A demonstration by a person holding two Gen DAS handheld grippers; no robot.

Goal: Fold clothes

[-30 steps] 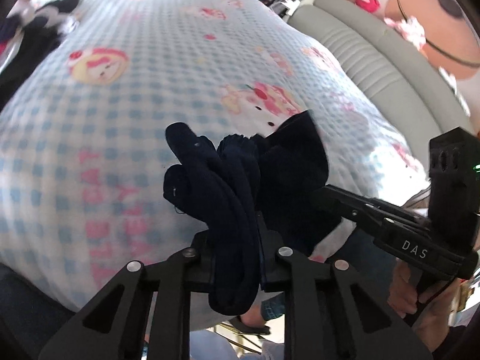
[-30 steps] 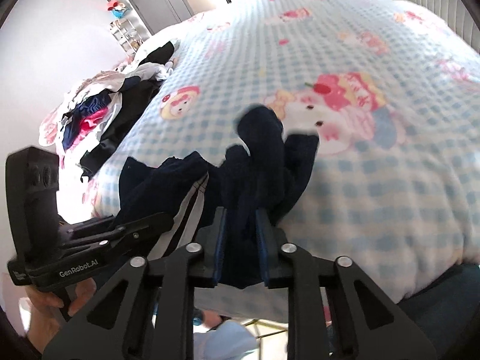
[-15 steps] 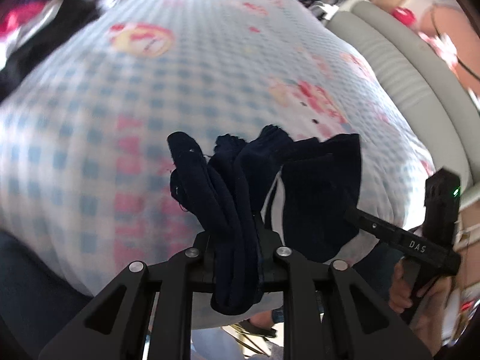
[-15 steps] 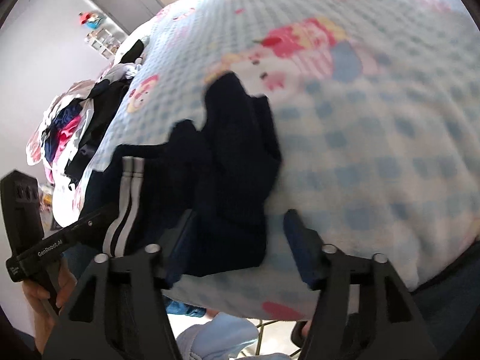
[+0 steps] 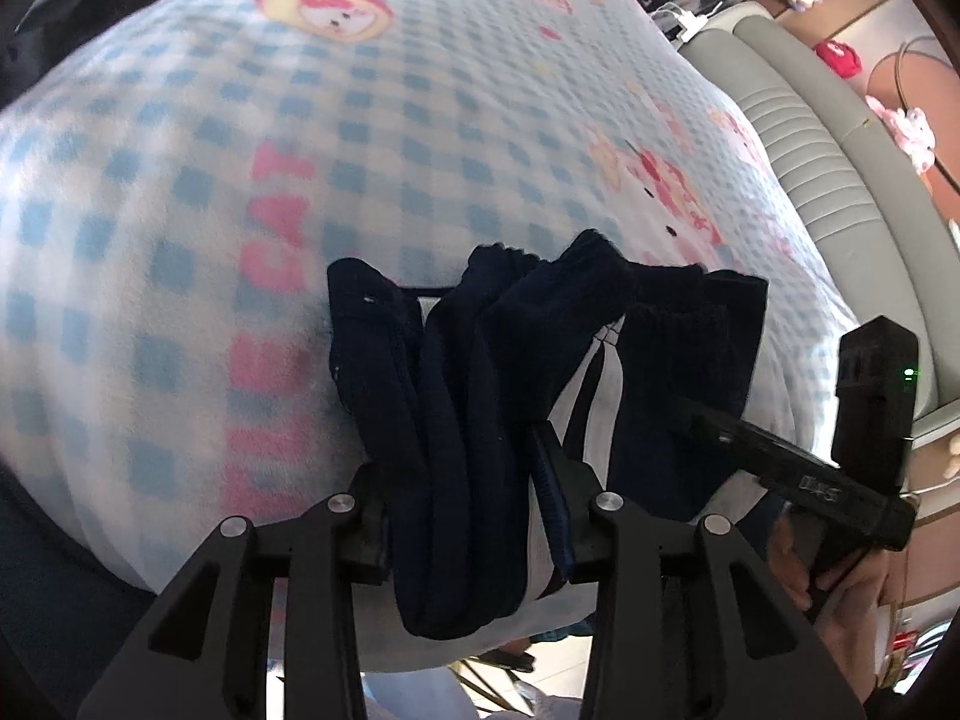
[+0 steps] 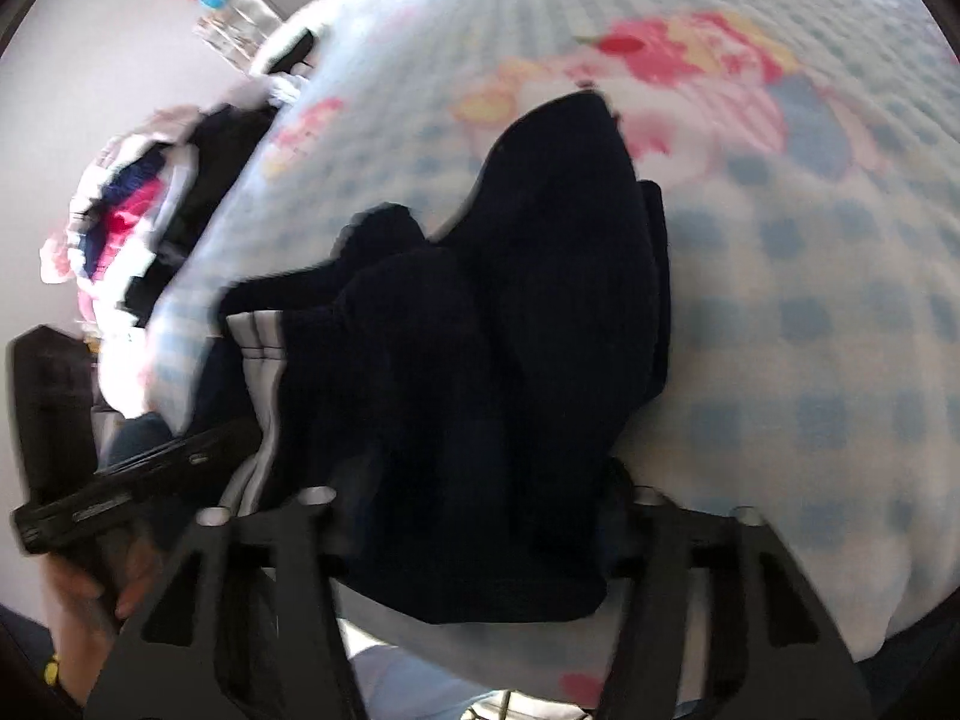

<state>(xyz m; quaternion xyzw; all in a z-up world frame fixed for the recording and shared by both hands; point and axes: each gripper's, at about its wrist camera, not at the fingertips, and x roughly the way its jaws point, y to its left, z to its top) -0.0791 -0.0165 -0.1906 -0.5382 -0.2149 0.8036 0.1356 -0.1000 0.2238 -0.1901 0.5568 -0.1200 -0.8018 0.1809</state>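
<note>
A dark navy garment (image 5: pixel 540 324) with white side stripes (image 5: pixel 594 372) lies bunched on the checked blanket (image 5: pixel 240 150) near the bed's front edge. My left gripper (image 5: pixel 462 480) has a thick fold of it between its jaws, which are opening; the right pad's blue face shows beside the cloth. In the right wrist view the same garment (image 6: pixel 540 240) fills the gap of my right gripper (image 6: pixel 474 498). Its jaws stand wide and are closing, and the blur hides whether the pads press. Each view shows the other gripper's handle in a hand (image 5: pixel 840 576) (image 6: pixel 90 594).
The blanket (image 6: pixel 810 300) is blue and white with pink cartoon prints. A heap of mixed clothes (image 6: pixel 120 210) lies at the bed's far left. A grey padded headboard (image 5: pixel 810 150) runs along the right side. The bed's edge drops off just below both grippers.
Both grippers have sunk toward the blanket with the garment, which now rests on it. The right jaws went from pinching the cloth to wide apart. The left jaws have widened.
</note>
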